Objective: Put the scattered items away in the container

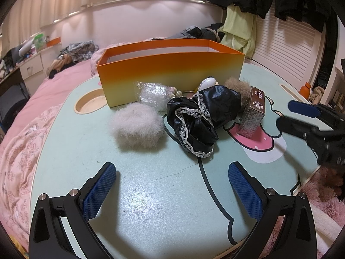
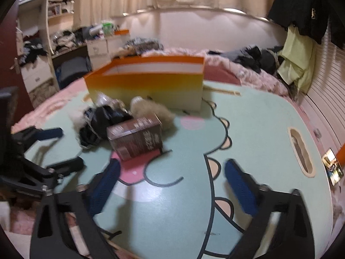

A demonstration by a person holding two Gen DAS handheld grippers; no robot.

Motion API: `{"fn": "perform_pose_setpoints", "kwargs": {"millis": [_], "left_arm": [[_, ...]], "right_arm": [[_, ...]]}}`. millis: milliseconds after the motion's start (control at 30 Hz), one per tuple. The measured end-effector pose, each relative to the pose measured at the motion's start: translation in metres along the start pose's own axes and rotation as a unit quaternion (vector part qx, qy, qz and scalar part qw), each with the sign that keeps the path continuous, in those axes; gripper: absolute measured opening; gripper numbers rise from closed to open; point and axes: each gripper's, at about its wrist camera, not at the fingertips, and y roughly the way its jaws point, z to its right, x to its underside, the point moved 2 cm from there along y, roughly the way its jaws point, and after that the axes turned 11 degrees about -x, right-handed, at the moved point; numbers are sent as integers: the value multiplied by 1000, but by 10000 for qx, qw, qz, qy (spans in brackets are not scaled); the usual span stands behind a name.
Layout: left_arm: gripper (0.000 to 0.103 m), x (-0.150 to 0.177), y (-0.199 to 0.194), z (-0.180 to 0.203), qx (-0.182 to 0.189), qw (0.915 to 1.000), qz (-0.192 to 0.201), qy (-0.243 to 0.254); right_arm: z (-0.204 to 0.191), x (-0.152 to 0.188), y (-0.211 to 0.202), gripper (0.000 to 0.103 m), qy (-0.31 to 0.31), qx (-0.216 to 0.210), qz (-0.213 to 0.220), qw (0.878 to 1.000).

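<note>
An open orange-to-yellow box (image 1: pixel 170 69) stands at the far side of the mint cartoon table (image 1: pixel 151 183); it also shows in the right wrist view (image 2: pixel 146 82). In front of it lie a grey fur puff (image 1: pixel 135 126), a black lace-trimmed cloth (image 1: pixel 202 116), a bubble-wrap bundle (image 1: pixel 154 93), a white object with beads (image 1: pixel 207 83), a tan fur puff (image 1: pixel 237 85) and a brown carton (image 1: pixel 253 113), which also shows in the right wrist view (image 2: pixel 135 137). My left gripper (image 1: pixel 172 190) is open and empty, short of the items. My right gripper (image 2: pixel 172 185) is open and empty near the carton.
A round cup recess (image 1: pixel 89 103) sits left of the box, and an oval slot (image 2: pixel 300 152) is at the table's right side. A pink bed with clothes surrounds the table. A small photo card (image 2: pixel 333 166) lies at the right edge.
</note>
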Motion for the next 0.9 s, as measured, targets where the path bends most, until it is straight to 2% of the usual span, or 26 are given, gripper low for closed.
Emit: {"fn": "perform_pose_setpoints", "kwargs": {"millis": [100, 167, 267, 433, 533, 600, 667, 767, 900], "left_arm": [[103, 0, 0, 0, 1, 10000, 1, 0], [103, 0, 0, 0, 2, 10000, 2, -1], [103, 1, 0, 0, 3, 10000, 3, 0], [103, 1, 0, -1, 2, 10000, 2, -1], [103, 1, 0, -1, 5, 10000, 3, -3], [103, 1, 0, -1, 5, 10000, 4, -3], [103, 1, 0, -1, 5, 10000, 5, -2], [103, 1, 0, -1, 5, 10000, 4, -4], [103, 2, 0, -2, 7, 10000, 5, -4]], "right_arm": [[-3, -5, 1, 59, -77, -240, 36, 9997], [-5, -9, 1, 43, -95, -350, 78, 9993], [-2, -17, 2, 35, -51, -403, 161, 9990], [-1, -21, 6, 35, -74, -524, 170, 9985], [-15, -22, 15, 35, -411, -526, -4, 9978], [-25, -22, 20, 44, -630, -488, -57, 9968], [-32, -22, 25, 63, -799, -415, -133, 9959], [-36, -22, 31, 67, -850, -393, -193, 9954], [-31, -21, 43, 65, -672, -543, -401, 9955]]}}
